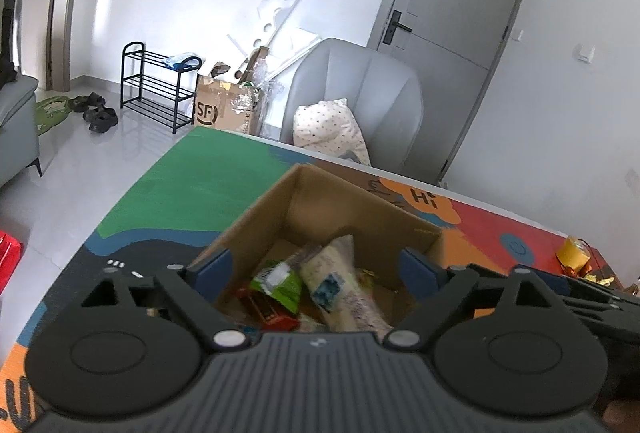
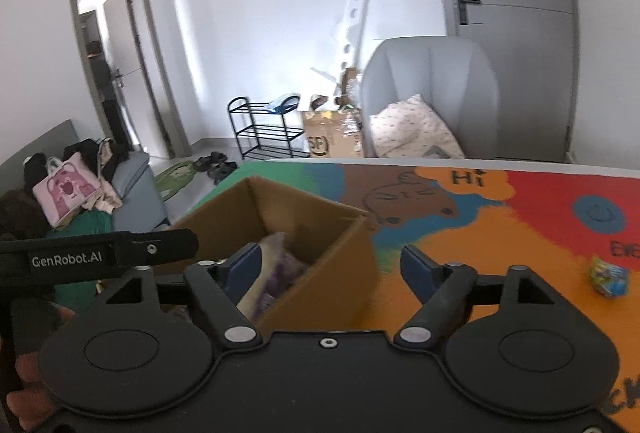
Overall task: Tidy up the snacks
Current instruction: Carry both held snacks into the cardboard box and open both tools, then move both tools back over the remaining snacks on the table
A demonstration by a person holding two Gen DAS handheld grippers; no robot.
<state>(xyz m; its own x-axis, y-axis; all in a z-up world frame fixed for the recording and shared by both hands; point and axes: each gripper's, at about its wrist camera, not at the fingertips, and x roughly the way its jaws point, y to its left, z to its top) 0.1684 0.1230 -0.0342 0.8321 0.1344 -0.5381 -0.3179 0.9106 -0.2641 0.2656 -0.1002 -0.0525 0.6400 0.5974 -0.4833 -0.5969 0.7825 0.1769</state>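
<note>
Both the left hand-held gripper (image 1: 316, 269) and right hand-held gripper (image 2: 330, 265) gape wide, empty, over the cardboard box (image 1: 352, 205) rim.

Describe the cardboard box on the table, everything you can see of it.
The cardboard box is plain brown corrugated board, open-topped, with no flaps showing, standing upright on the colourful table mat. Inside lie several snack packets: a tall pale bag leaning against the others, a green packet and a red-orange one. The left gripper hangs open over its near edge, holding nothing; in the right wrist view the box sits just left of the open right gripper.
</note>
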